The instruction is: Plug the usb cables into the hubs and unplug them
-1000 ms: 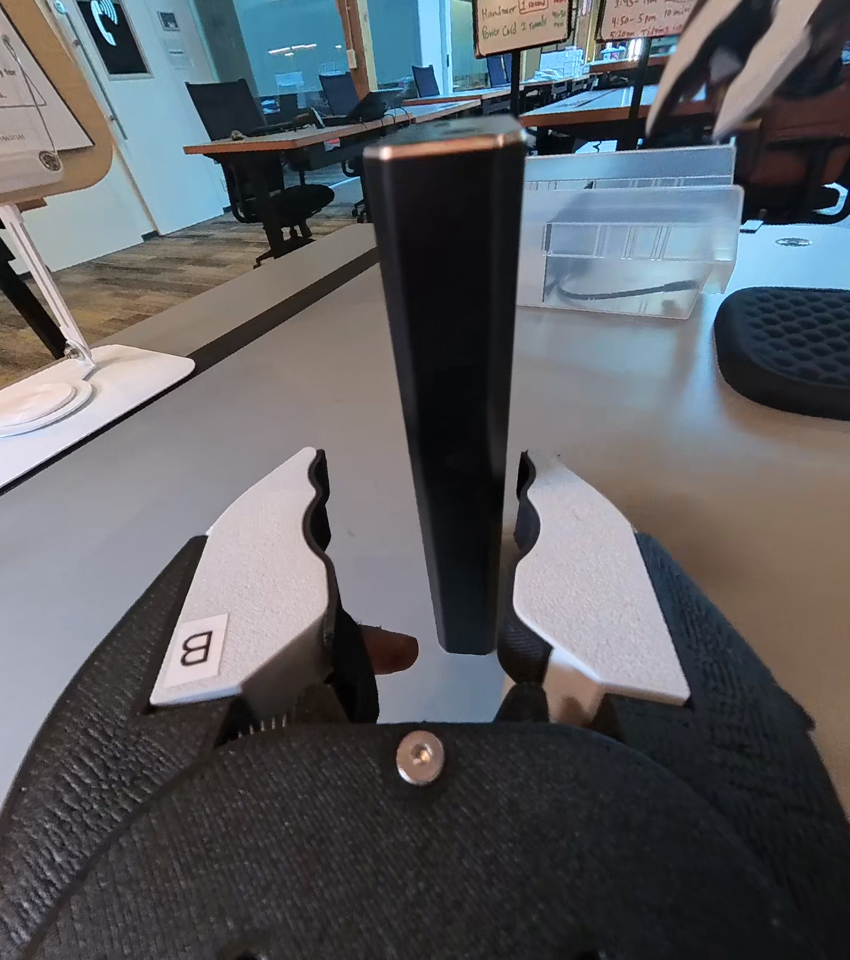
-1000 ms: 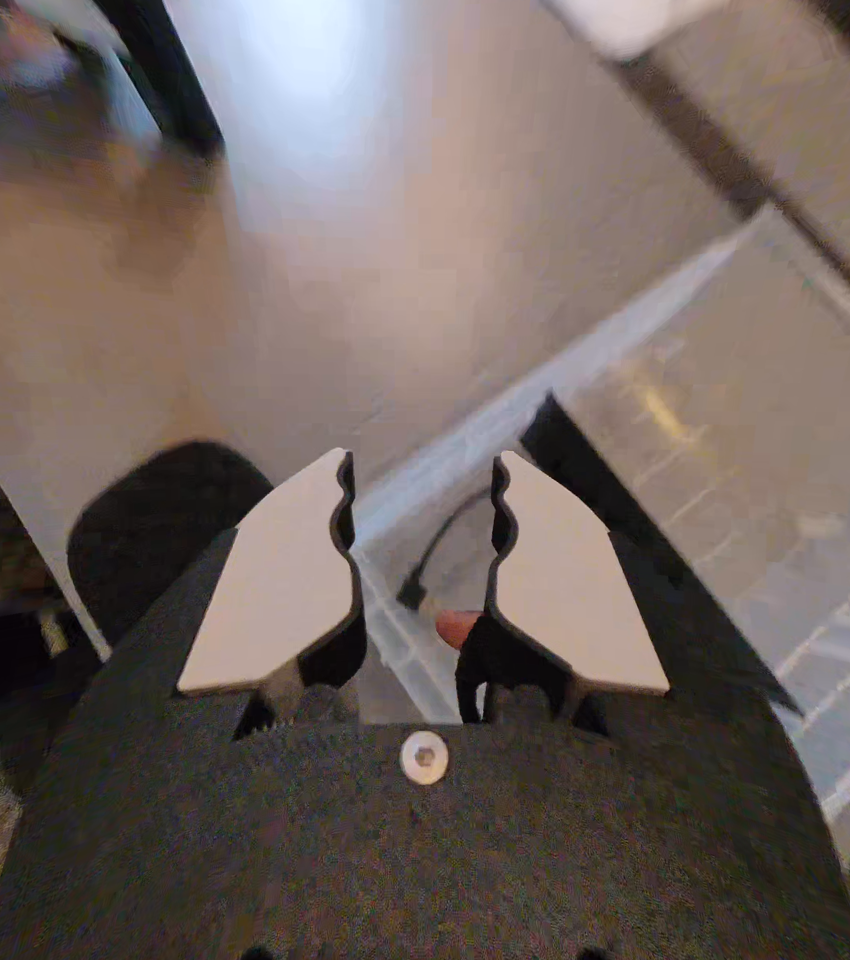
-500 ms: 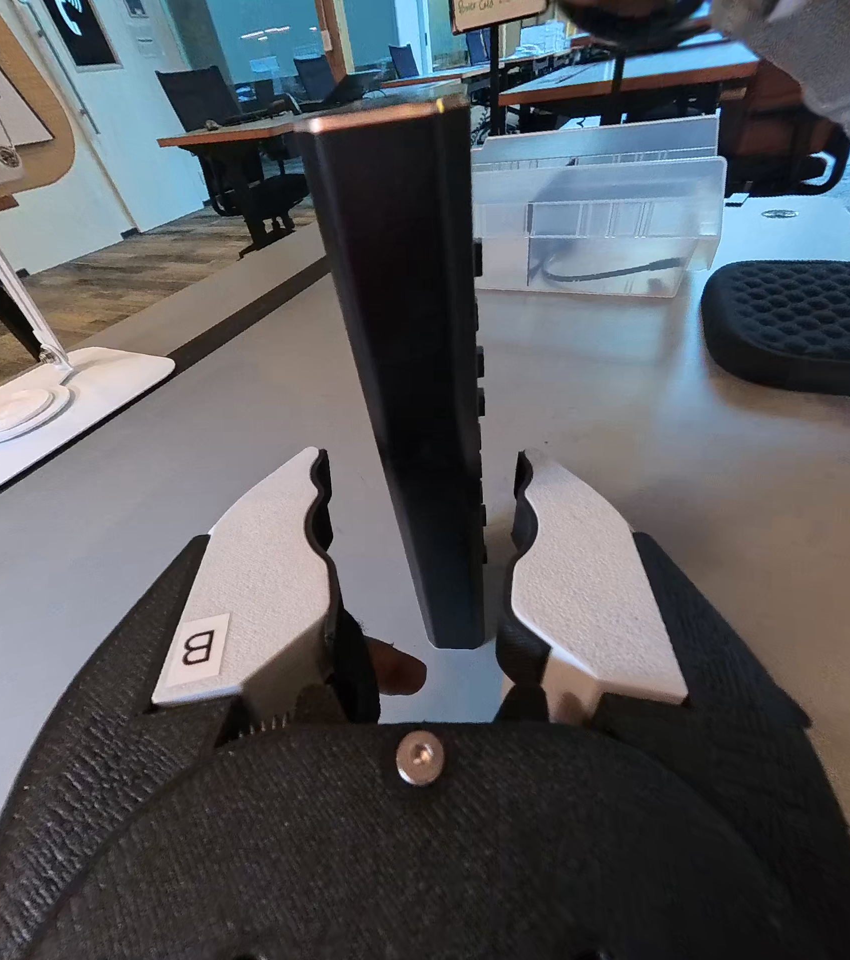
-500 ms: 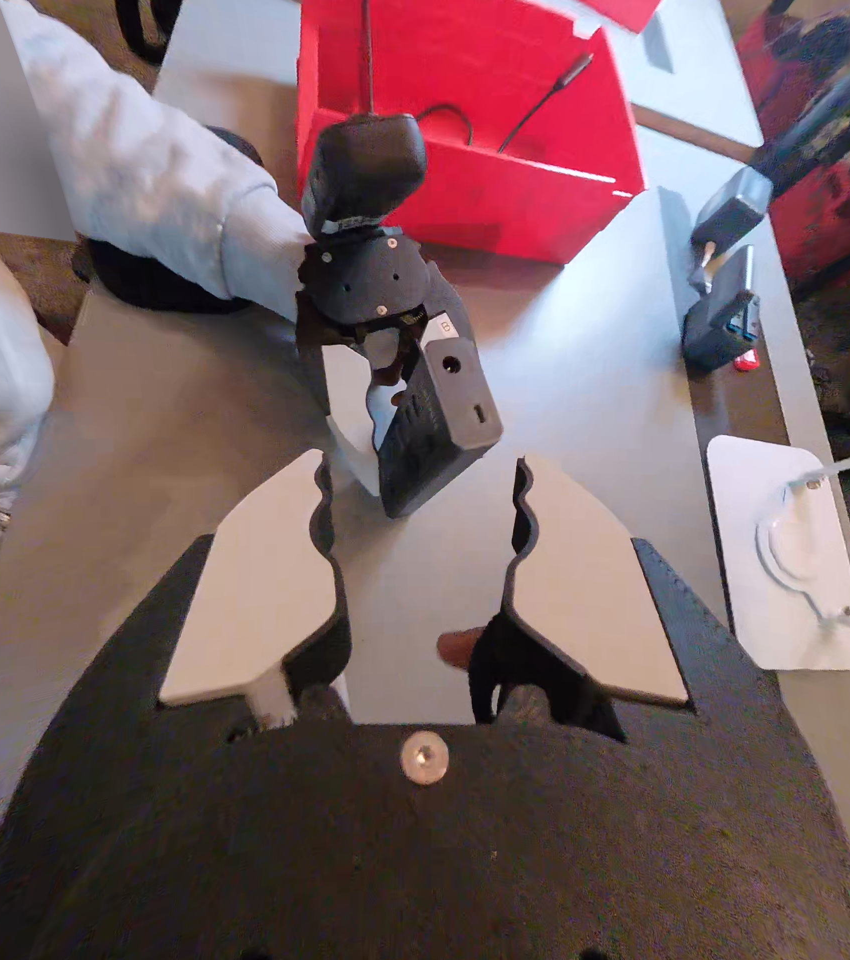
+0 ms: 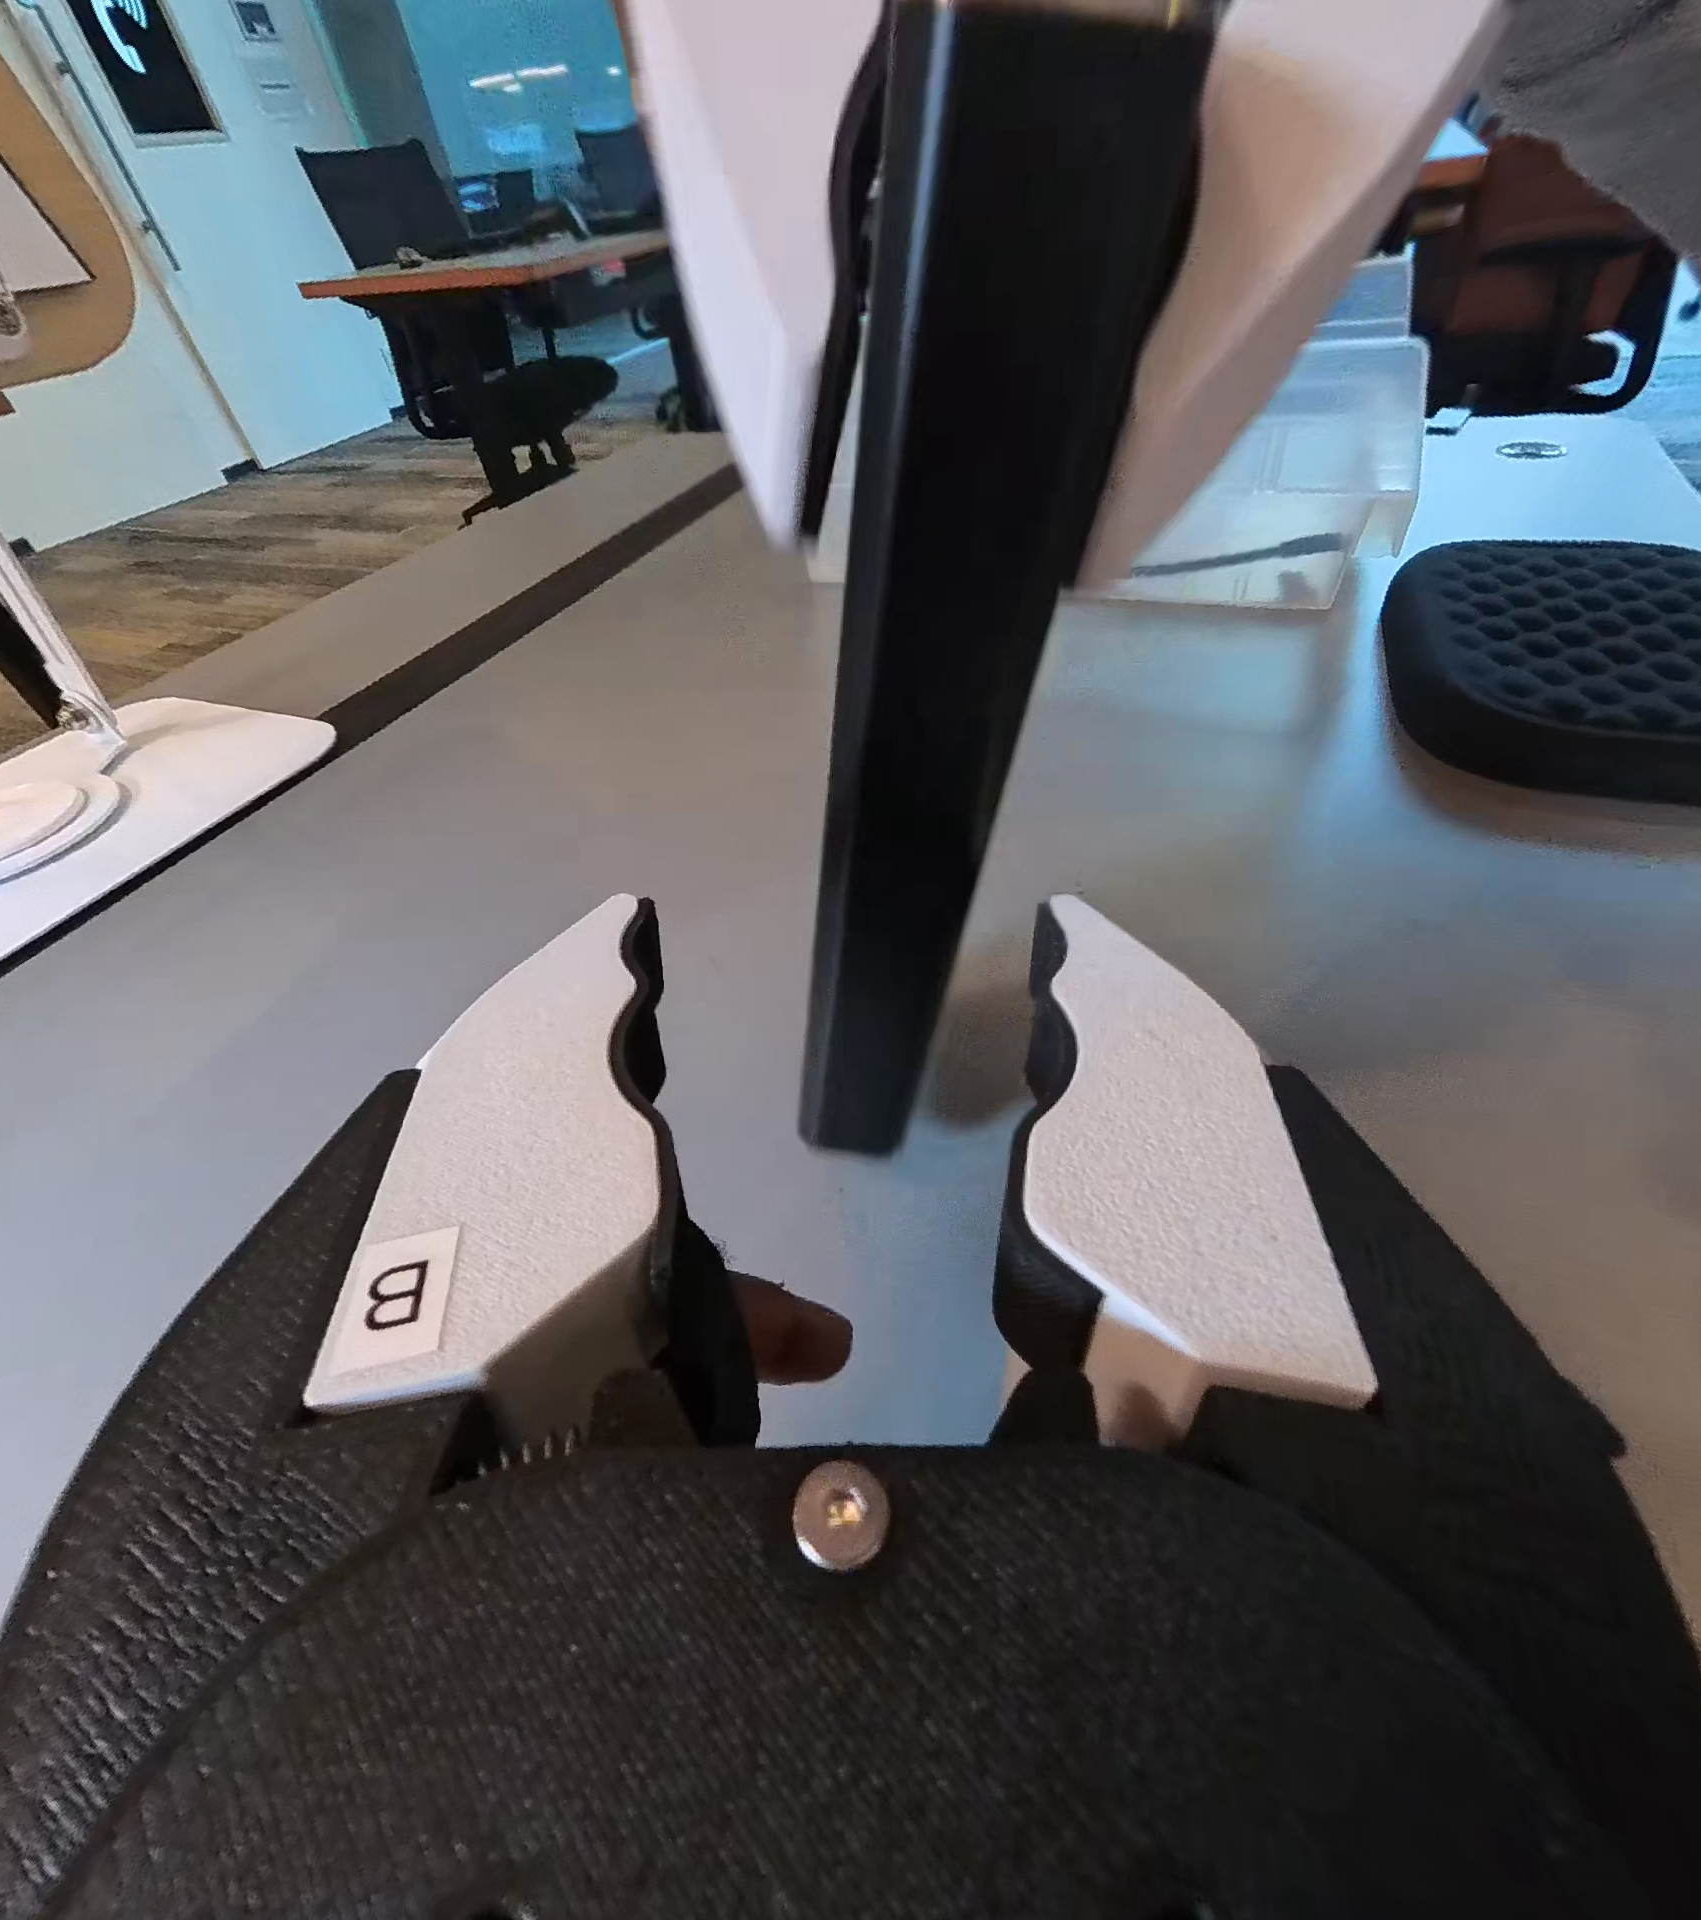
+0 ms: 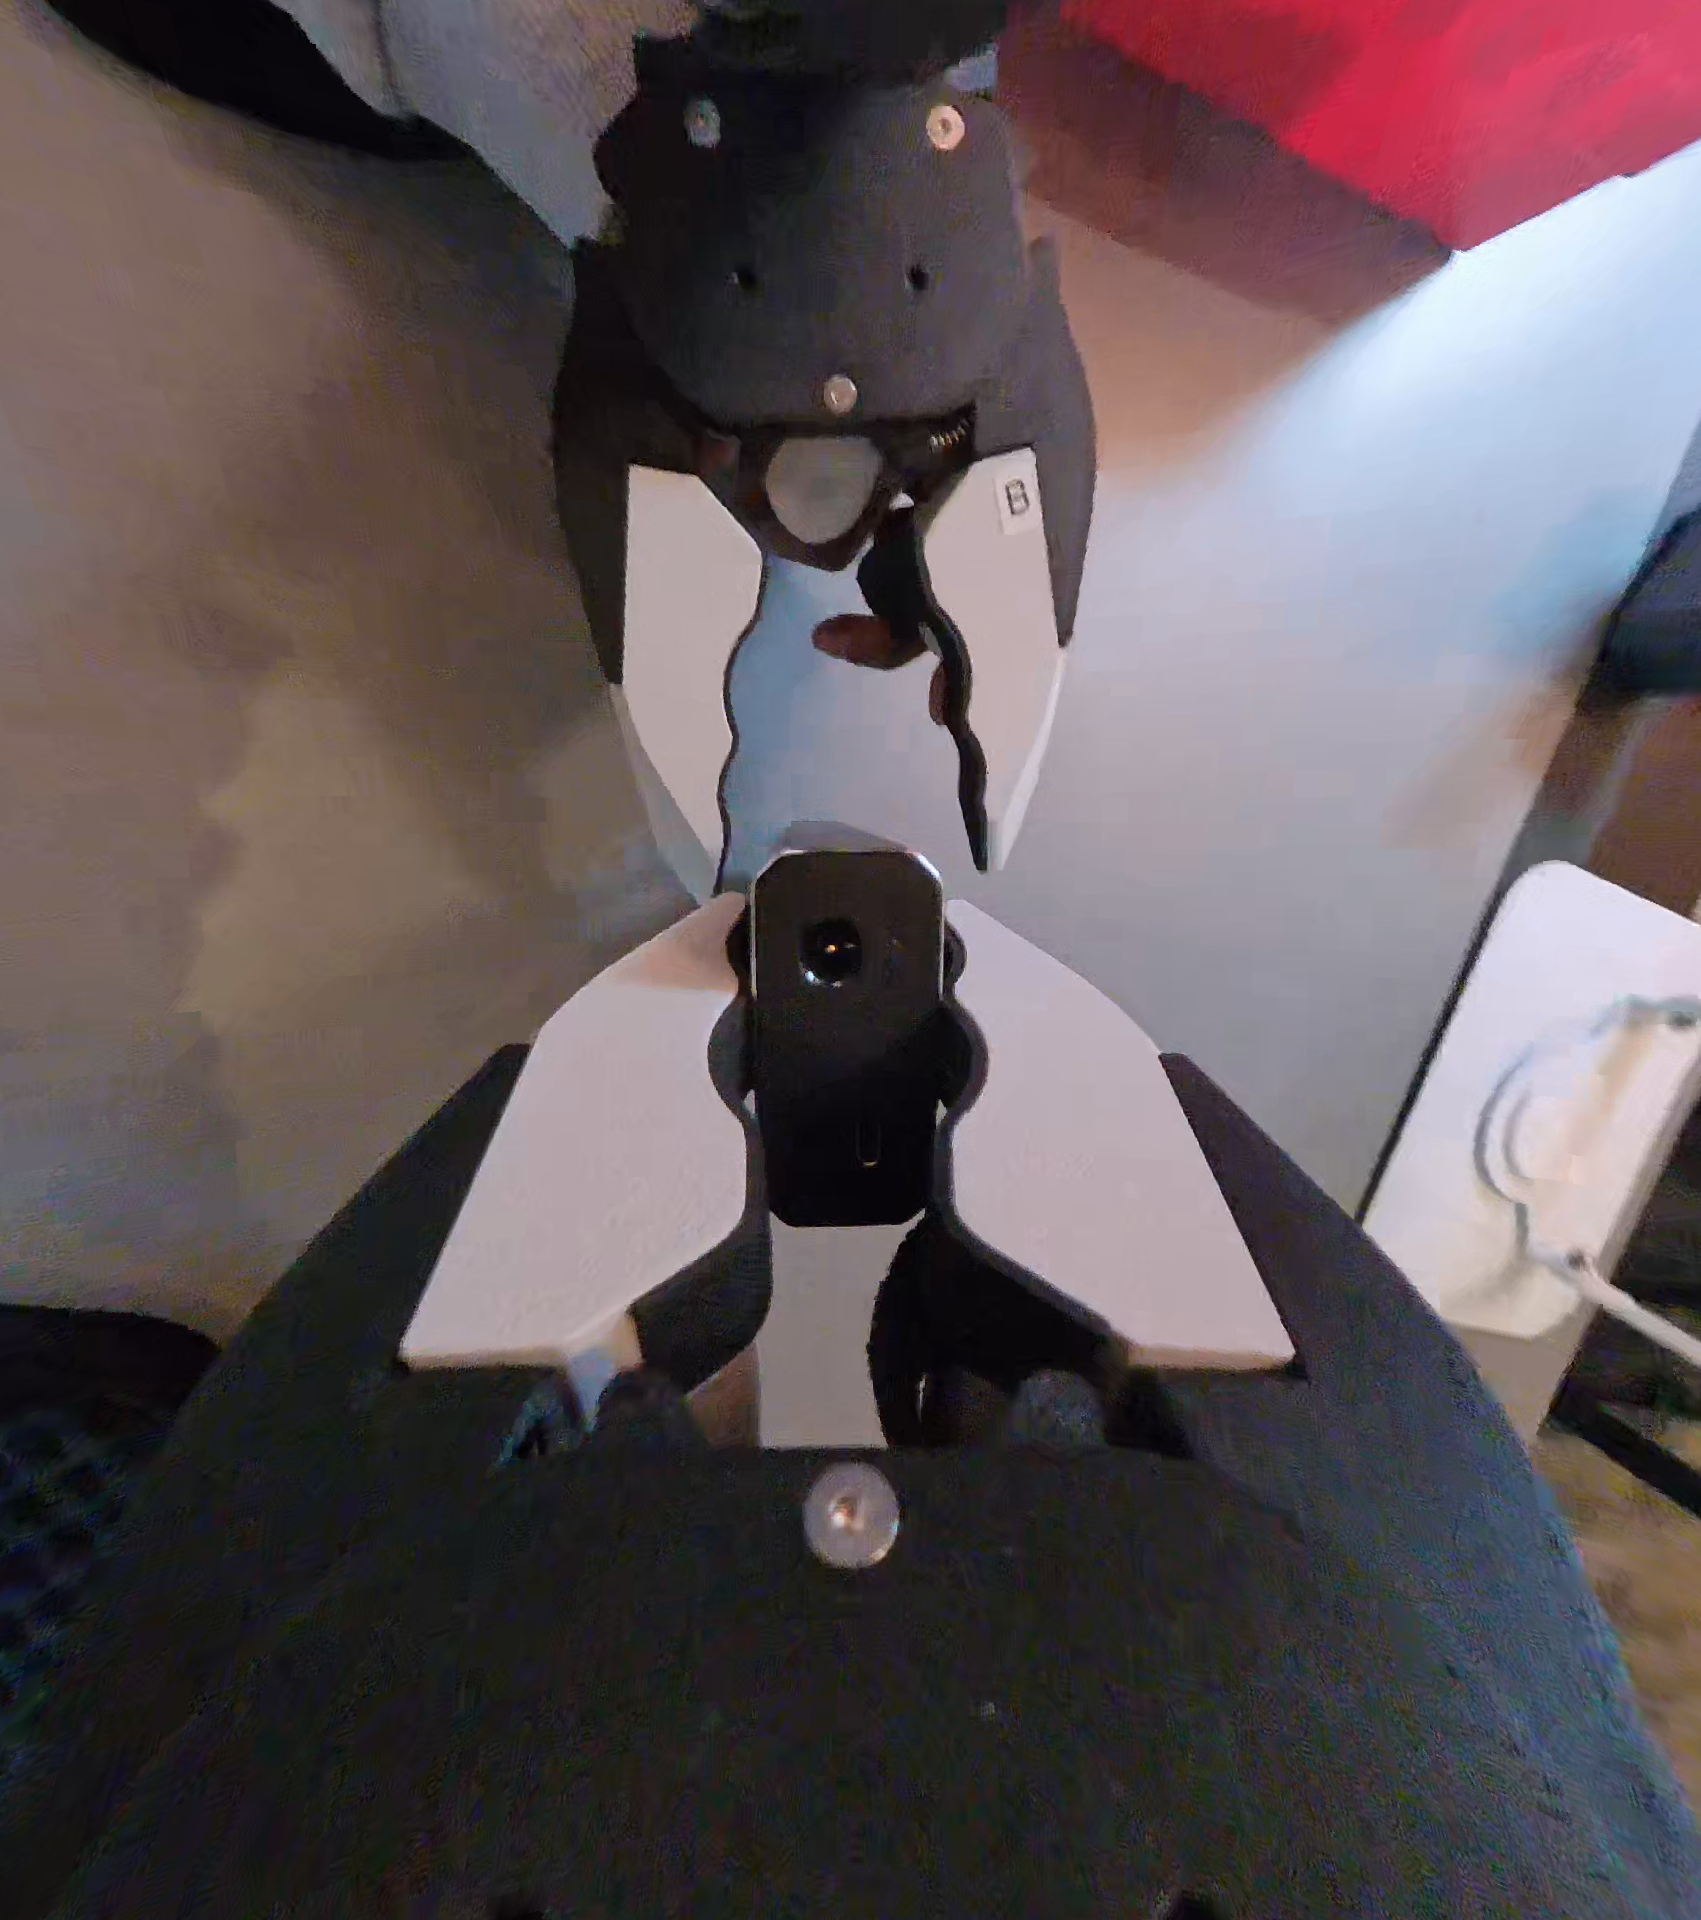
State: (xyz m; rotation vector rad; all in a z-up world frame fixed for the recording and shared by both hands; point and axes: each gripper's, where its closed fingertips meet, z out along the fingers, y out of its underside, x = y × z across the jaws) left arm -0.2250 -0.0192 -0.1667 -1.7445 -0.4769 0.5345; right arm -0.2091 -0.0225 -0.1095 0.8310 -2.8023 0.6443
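A long black USB hub (image 5: 939, 623) stands upright on the grey table (image 5: 358, 987). Its lower end sits between the fingers of my left gripper (image 5: 844, 914), which is open, with gaps on both sides. My right gripper (image 6: 846, 925) comes from above and is shut on the hub's top end; its white fingers (image 5: 742, 260) show at the top of the left wrist view. The right wrist view looks down on the hub's end face (image 6: 846, 1039), with a round socket and a small slot. My left gripper (image 6: 846, 790) faces it from beyond, jaws apart. No USB cable is held.
A clear plastic bin (image 5: 1345, 416) with a black cable (image 5: 1241, 551) stands at the back. A black honeycomb pad (image 5: 1604, 675) lies at right. A white stand base (image 5: 46, 810) sits at left. A red bin (image 6: 1448, 83) lies behind my left gripper. Tip to tip, the grippers are about 6 cm apart.
My right gripper swung in from the clear bin, came over the hub and shut on its top end. My left gripper's opening has stayed the same around the hub's foot.
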